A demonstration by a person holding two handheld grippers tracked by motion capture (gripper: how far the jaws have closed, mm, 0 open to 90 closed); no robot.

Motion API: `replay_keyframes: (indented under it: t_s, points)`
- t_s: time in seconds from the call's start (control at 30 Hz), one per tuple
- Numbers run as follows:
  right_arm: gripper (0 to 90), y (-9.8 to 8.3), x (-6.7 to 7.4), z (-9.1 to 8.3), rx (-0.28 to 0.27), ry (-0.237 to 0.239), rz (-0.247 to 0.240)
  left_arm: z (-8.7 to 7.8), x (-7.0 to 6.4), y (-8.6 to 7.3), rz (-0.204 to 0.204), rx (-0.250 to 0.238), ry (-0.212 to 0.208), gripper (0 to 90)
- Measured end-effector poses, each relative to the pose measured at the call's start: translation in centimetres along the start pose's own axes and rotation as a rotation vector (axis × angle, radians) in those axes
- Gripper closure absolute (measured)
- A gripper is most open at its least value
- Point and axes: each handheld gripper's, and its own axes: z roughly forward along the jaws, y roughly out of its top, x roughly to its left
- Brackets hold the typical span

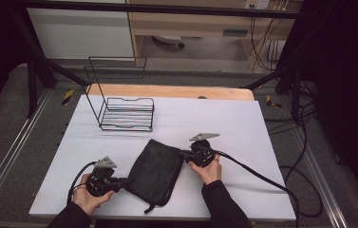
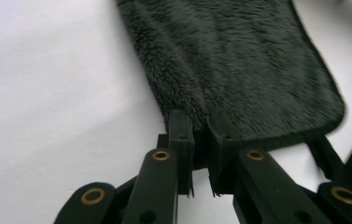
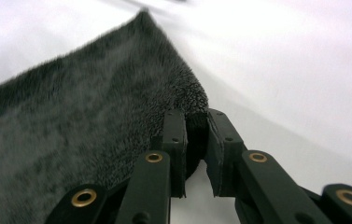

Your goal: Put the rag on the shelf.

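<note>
You hold the dark fleece cloth (image 1: pixel 155 172) by two edges near the tabletop's front edge.
High view: lift unevenly and the cloth may slip or bunch. Left gripper view: your left gripper (image 2: pixel 200 133) is clamped on a thin bit of its edge. Right gripper view: your right gripper (image 3: pixel 196 128) pinches only a corner, which could pull free.

The left claw (image 2: pixel 200 140) pinches the edge of a dark fleecy cloth (image 2: pixel 239 60). The cloth lies on the white tabletop (image 2: pixel 47 93).
</note>
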Motion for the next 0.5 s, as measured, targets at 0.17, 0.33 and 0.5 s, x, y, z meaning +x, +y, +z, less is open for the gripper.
replay_keyframes:
  t_s: [0.17,0.33,0.5]
  points:
    - [80.1,2.5,0.0,1.5,0.012,-0.011,-0.062,0.2,-1.6,-0.3,-0.004,-0.014,-0.002,81.4]
    - [79.7,3.3,0.1,3.7,0.047,-0.020,-0.111,0.5,-2.7,-0.8,0.011,-0.035,0.031,80.6]
    - [76.7,2.4,-0.2,3.6,0.032,-0.031,-0.107,0.6,-2.5,-1.0,0.018,-0.032,0.038,79.8]
